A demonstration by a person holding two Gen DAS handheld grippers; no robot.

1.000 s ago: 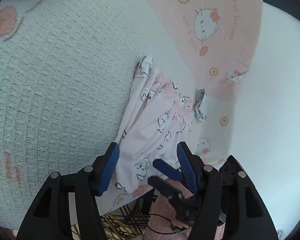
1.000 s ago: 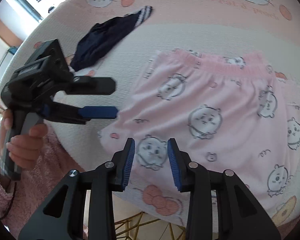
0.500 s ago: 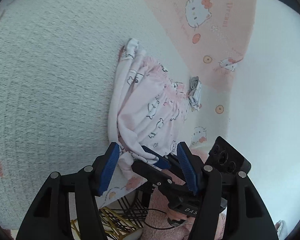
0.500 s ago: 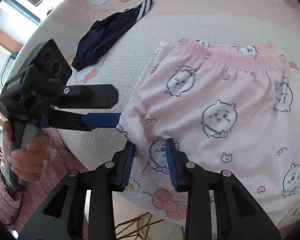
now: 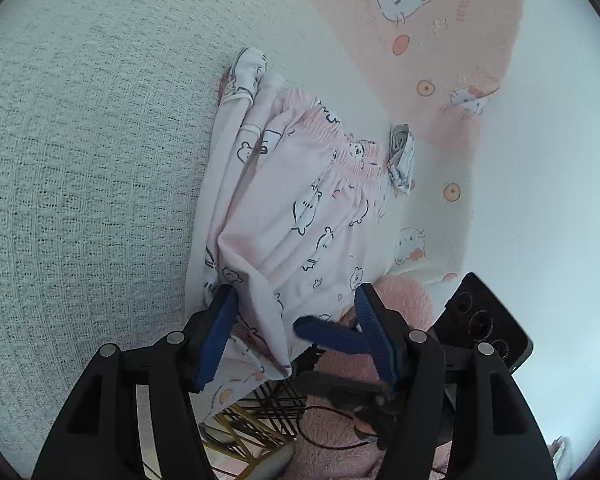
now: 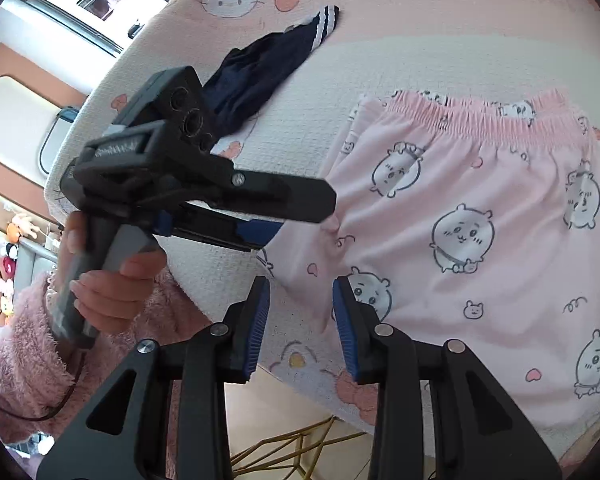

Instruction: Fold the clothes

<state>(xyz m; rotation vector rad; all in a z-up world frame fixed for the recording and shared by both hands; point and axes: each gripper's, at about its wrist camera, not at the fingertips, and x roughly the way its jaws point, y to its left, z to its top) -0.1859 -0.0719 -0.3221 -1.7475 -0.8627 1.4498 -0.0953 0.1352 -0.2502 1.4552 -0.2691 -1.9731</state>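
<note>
Pink pajama shorts (image 5: 308, 208) printed with cartoon animals lie on the bed, waistband at the far side. Their near corner is bunched and raised off the cover. My left gripper (image 5: 296, 292) stands wide open around that raised edge, and one finger seems to be under the cloth. In the right wrist view the left gripper (image 6: 304, 218) comes in from the left onto the shorts (image 6: 480, 220). My right gripper (image 6: 300, 292) is partly open with a fold of the corner between its pads; bedcover shows between the fold and the left pad. The right gripper (image 5: 304, 352) crosses just below the left one.
A navy garment (image 6: 260, 76) with white stripes lies farther back on the bed. A small grey-white folded piece (image 5: 400, 156) sits beside the waistband. The cat-print bedcover (image 5: 80, 160) ends just in front of me, with a gold wire frame (image 6: 284, 440) below. A hand (image 6: 112, 292) in a fluffy pink sleeve holds the left gripper.
The shorts' near corner lay flat a second ago; now it is lifted and bunched. Both grippers have closed in on it, and the left one has swung over the cloth.
</note>
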